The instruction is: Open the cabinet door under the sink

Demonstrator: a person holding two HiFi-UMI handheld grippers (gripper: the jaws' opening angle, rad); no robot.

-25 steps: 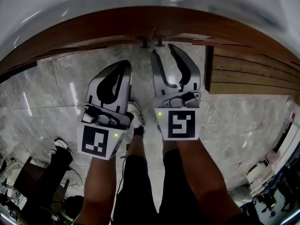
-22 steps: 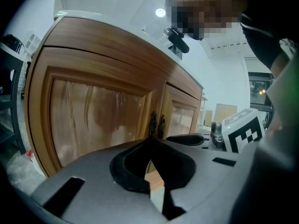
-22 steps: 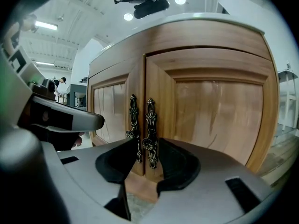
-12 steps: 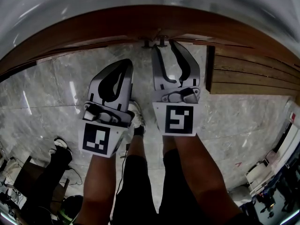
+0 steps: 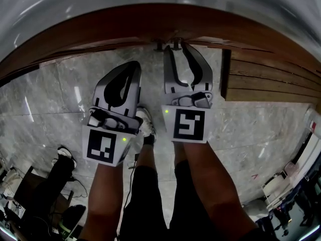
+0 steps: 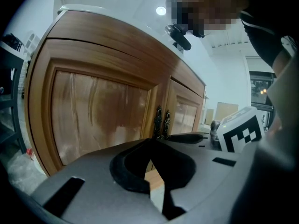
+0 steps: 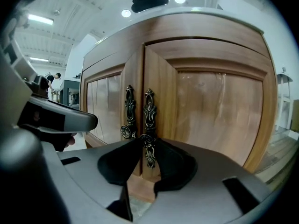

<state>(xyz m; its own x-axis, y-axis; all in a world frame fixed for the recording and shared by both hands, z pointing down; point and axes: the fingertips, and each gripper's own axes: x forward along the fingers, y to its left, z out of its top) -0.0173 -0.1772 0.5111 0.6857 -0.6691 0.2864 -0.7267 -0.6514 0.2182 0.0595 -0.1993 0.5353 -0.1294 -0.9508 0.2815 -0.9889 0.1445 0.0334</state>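
Marble floor (image 5: 50,99) runs up to a shut wooden cabinet (image 7: 187,34) under the white sink (image 5: 100,4).
Both doors are closed, so nothing inside the cabinet shows. The right door (image 7: 215,115) and left door (image 7: 105,106) meet at a centre seam, where two dark ornate handles stand side by side. Pointing at that seam, the right gripper (image 7: 148,146) has its jaws closing on the right handle (image 7: 148,120), whose round knob sits between the tips and touches both. Just beside it, a little back from the left door, the left gripper (image 5: 134,67) hangs with its tips together, holding nothing. The left handle (image 7: 129,111) is untouched.
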